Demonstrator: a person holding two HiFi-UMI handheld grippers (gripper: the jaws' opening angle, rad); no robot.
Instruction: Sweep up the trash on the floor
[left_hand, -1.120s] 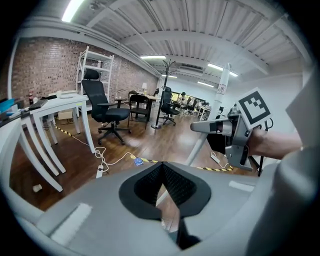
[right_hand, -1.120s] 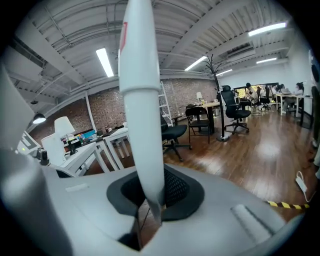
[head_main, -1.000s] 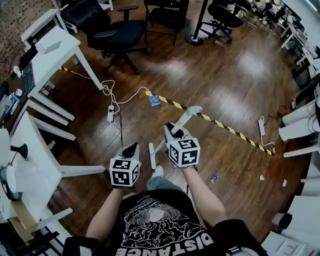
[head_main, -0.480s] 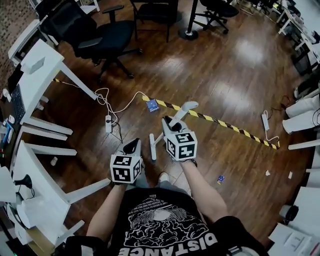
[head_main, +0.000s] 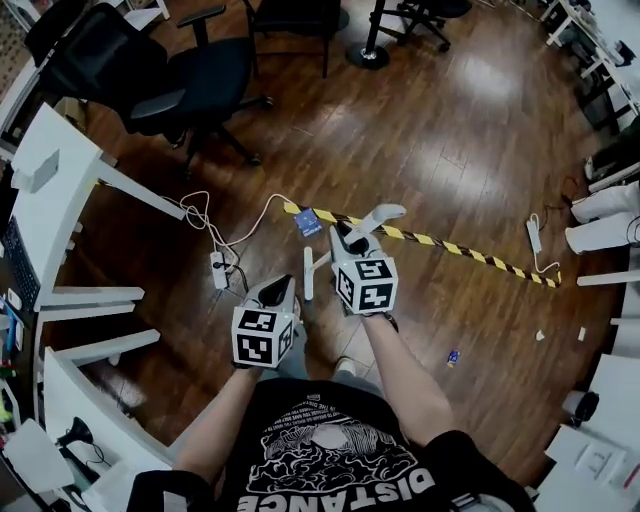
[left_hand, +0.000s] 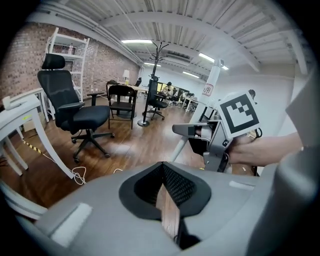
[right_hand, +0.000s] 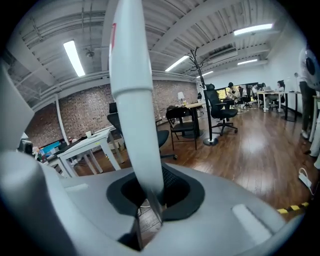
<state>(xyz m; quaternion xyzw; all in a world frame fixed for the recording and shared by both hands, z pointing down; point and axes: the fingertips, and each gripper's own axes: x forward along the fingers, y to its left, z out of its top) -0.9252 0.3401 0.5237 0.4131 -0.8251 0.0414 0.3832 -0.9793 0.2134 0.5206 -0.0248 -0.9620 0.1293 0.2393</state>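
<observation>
Head view downward — gripper views level, sharing floor (head_main: 450, 130).

Loads of bare floor (head_main: 450, 130) is lying open ahead and off to the right, and nothing is standing in a tool's way there. The striped tape (head_main: 450, 248) is running flat across it, so it isn't blocking anything. The left side is getting tight. The desks (head_main: 60, 170) are crowding that edge with legs sticking out, and a white cable (head_main: 215, 225) is looping over to a power strip (head_main: 218, 270) just ahead of the left tool (head_main: 278, 292). A black chair (head_main: 190, 85) is sitting beyond the cable. A second chair (head_main: 290, 15) and a stand base (head_main: 365, 55) are lining the far end. A second strip (head_main: 533, 235) is lying near the right edge.
</observation>
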